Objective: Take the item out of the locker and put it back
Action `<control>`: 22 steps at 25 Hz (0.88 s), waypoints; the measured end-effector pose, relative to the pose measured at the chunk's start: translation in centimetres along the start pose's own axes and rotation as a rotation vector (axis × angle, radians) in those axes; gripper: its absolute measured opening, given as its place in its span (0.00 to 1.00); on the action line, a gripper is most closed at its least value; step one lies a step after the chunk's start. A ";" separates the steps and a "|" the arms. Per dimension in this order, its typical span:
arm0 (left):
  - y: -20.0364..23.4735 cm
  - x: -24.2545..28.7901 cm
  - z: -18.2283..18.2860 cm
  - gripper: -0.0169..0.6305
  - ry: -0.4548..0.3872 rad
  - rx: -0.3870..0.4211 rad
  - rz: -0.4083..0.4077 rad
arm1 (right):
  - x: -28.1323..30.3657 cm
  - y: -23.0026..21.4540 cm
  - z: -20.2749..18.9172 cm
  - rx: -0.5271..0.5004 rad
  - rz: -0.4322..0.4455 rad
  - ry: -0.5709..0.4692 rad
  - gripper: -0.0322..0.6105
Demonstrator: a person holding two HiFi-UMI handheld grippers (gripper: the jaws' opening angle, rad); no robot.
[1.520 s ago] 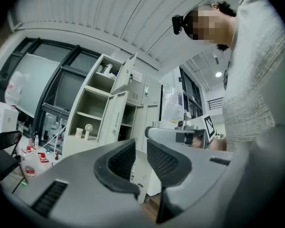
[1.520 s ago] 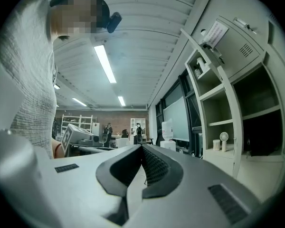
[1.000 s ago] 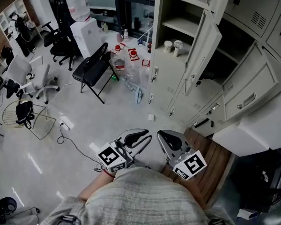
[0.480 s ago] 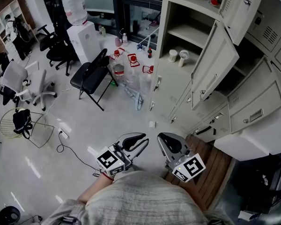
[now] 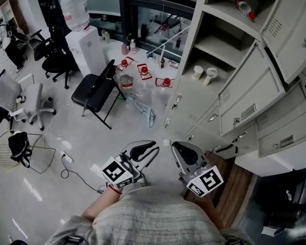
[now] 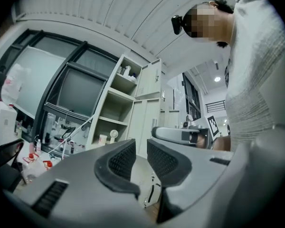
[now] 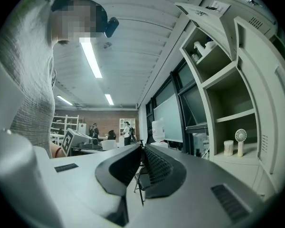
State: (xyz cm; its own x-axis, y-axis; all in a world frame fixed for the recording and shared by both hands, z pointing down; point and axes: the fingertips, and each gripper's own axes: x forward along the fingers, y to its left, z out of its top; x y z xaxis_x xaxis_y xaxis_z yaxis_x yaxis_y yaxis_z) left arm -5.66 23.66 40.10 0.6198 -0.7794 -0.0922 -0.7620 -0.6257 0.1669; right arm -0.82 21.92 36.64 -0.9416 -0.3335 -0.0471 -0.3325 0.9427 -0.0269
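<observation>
Reaching into the locker (image 5: 193, 40) from here could go wrong: the open door (image 5: 251, 91) hangs just beside the shelf, and a wide swing might knock it or tip the fan (image 5: 210, 75), which stands on that shelf next to the cup (image 5: 197, 72). Both grippers are level, low before the person's body, well apart from the shelf. The left gripper (image 5: 154, 149) shows a narrow gap with nothing in it; the right gripper (image 5: 176, 148) is pressed together, empty.

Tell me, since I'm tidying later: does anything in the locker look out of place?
A red-capped bottle lies on its side on the upper shelf, whereas the cup and fan on a lower shelf stand upright.
</observation>
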 end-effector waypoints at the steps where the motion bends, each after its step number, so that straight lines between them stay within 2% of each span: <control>1: 0.9 -0.2 0.1 0.14 -0.005 -0.003 -0.002 | 0.7 -0.2 -0.2 0.001 -0.010 0.006 0.09; 5: 3.4 -1.0 -0.1 0.14 -0.009 -0.018 -0.021 | 3.0 -0.6 -1.2 0.015 -0.040 0.025 0.09; 13: 5.4 -0.5 -1.9 0.14 0.011 -0.049 -0.060 | 5.6 -1.8 -3.7 0.042 -0.046 0.077 0.09; 22: 9.2 4.5 -2.3 0.14 0.051 -0.016 -0.050 | 7.9 -7.7 -4.0 0.046 -0.025 0.072 0.09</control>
State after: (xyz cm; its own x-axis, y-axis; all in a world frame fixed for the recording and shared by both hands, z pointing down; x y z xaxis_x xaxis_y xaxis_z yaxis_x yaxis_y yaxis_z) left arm -9.43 14.45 43.51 0.6663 -0.7440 -0.0505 -0.7268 -0.6630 0.1795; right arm -5.89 12.09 40.50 -0.9348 -0.3541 0.0260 -0.3551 0.9320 -0.0726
